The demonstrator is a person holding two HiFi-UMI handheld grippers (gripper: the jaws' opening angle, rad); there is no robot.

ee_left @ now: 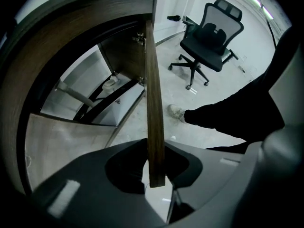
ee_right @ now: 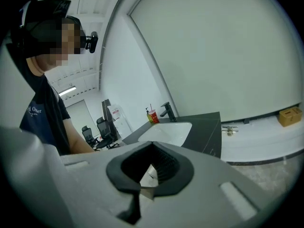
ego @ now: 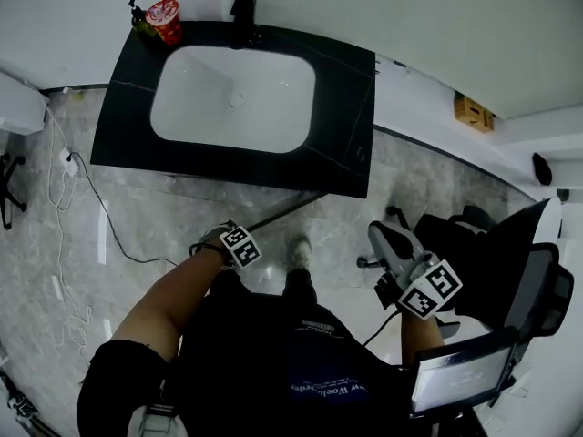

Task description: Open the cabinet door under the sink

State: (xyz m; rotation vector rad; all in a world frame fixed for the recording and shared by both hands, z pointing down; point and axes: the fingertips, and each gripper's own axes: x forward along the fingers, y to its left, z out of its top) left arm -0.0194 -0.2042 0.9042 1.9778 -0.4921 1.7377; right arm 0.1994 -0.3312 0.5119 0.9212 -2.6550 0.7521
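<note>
The left tool (ee_left: 155, 175) points down and pinches the top edge of the cabinet door (ee_left: 153, 94). The door runs straight ahead to its hinges under the sink (ego: 232, 98). The right tool (ee_right: 145, 175), pressed together and empty, is well apart.

We look down on a grey marbled floor (ego: 173, 221) below white walls (ego: 410, 16); a black office chair (ee_left: 209, 30) stands nearby.
</note>
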